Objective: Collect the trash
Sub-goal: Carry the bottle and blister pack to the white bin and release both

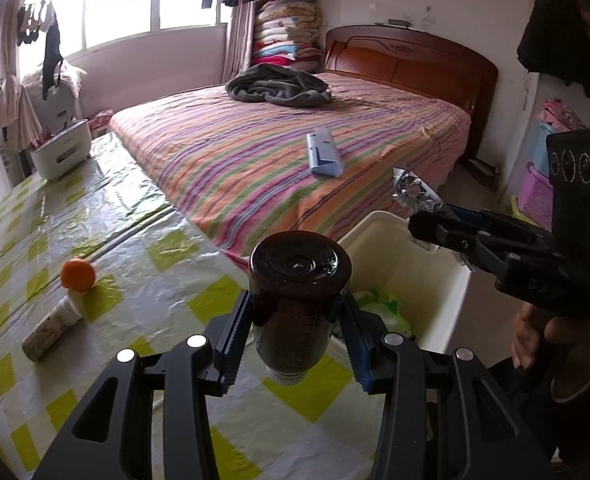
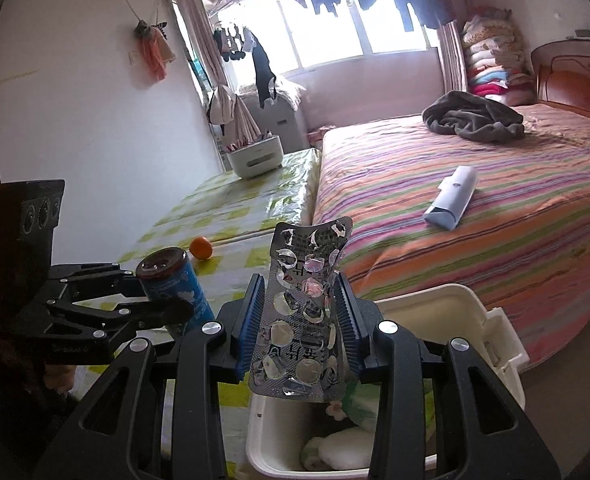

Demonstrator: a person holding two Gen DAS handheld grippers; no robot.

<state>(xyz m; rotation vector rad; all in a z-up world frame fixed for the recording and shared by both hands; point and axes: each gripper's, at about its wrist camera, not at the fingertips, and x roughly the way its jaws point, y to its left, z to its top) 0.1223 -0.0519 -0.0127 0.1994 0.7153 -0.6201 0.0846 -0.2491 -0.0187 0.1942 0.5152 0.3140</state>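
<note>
My left gripper [image 1: 295, 316] is shut on a dark brown bottle [image 1: 299, 292] with a blue label, held base-forward above the table's edge next to the white trash bin [image 1: 435, 280]. In the right wrist view the same bottle [image 2: 175, 284] shows at the left. My right gripper [image 2: 299, 312] is shut on an empty silver blister pack [image 2: 303, 312] and holds it above the white bin [image 2: 475, 320], which has crumpled paper and wrappers inside. In the left wrist view the blister pack [image 1: 415, 192] hangs over the bin's far rim.
The table [image 1: 135, 280] has a yellow-checked cover. On it lie an orange [image 1: 78, 275], a small tube [image 1: 51, 330] and a white organizer box [image 1: 61, 152]. The striped bed [image 1: 295, 152] holds a blue folded item [image 1: 324, 152] and a grey blanket [image 1: 279, 88].
</note>
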